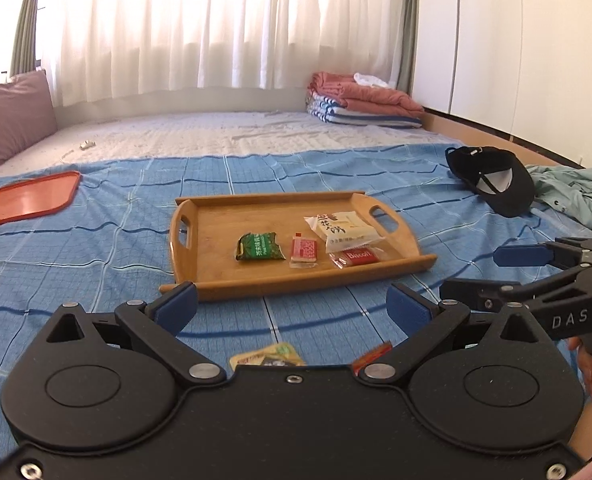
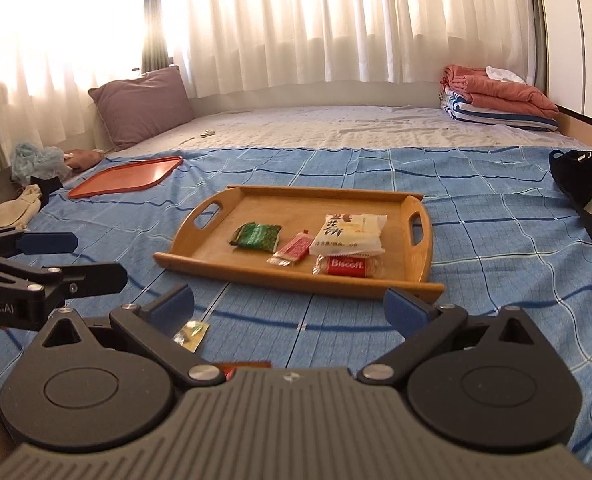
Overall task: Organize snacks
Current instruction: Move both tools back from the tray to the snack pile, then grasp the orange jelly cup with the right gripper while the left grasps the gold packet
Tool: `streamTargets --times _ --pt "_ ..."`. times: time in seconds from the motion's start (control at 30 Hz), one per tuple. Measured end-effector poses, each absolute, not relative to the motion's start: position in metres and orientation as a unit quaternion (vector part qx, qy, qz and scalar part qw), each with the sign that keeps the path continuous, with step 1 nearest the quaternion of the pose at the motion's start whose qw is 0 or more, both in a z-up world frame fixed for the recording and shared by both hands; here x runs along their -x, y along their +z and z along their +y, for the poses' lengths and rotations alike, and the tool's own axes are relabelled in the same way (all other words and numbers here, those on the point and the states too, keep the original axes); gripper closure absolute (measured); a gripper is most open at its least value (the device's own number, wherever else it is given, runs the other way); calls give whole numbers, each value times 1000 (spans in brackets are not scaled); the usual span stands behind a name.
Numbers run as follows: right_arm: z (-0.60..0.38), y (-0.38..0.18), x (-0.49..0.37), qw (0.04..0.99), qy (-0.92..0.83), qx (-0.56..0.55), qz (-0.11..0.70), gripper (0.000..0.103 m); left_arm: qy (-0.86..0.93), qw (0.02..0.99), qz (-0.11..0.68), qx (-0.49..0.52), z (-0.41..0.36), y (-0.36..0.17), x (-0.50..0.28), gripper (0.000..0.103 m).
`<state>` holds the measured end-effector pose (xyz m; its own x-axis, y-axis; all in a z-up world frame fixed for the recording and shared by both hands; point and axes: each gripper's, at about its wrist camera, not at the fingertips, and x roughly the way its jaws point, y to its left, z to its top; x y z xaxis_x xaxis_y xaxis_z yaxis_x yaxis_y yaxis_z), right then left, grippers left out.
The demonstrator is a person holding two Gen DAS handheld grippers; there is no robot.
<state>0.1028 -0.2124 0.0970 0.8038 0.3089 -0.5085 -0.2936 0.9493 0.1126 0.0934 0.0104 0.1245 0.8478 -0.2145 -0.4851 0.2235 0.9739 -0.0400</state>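
1. Blue checked bedspread (image 1: 95, 248) fills the left wrist view; the left gripper (image 1: 291, 304) gapes wide and empty, with the wooden tray (image 1: 215, 276) just ahead holding four snacks (green packet (image 1: 260, 246) leftmost).
2. Right wrist view: the right gripper (image 2: 289, 306) is likewise spread and empty, the tray (image 2: 223, 268) ahead, a loose yellow packet (image 2: 191, 334) beside its left finger.

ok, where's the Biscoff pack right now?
Biscoff pack lies in the wooden tray, near its front edge, right side, just below the white snack bag.
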Motion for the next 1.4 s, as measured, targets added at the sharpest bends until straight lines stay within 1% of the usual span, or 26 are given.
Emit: streamTargets --times 0.53,0.77,0.83,0.9,1.03,1.17,1.2,1.23,1.27,1.3,1.33,1.4 --pt "-206 69 -23 961 145 42 234 0 -95 963 250 -1 16 90 -16 2" --pt "-205 48 -8 960 127 38 246 0 -87 960 266 10 7 70 -5 2" --pt "-202 43 -3 960 126 53 244 2 -78 960 267 3 4 65 -2 2" --pt "-200 38 1 958 127 63 248 7 -77 959 273 8 2 61 0 2" --pt "-202 30 4 954 133 53 263 13 -81 956 280 26 3 54 3 3" --pt "-201 24 4 951 138 53 271 22 -76 955 287 22 3 47 6 9" --pt "-200 22 4 950 142 54 273 25 -78 954 290 23 3 45 6 13" --pt "-199 20 3 949 146 54 274 30 -79 952 294 26 3 43 6 17" --pt "-197 18 3 948 149 54 276 36 -82 950 300 29 2 42 5 29" --pt "-196 16 2 948 150 53 277 39 -84 947 308 31 1 40 3 38" --pt "-196 14 1 947 151 50 278 44 -86 944 316 33 -1 39 1 40" --pt "-196 10 1 947 149 41 281 44 -89 940 326 37 -4 35 -2 41"
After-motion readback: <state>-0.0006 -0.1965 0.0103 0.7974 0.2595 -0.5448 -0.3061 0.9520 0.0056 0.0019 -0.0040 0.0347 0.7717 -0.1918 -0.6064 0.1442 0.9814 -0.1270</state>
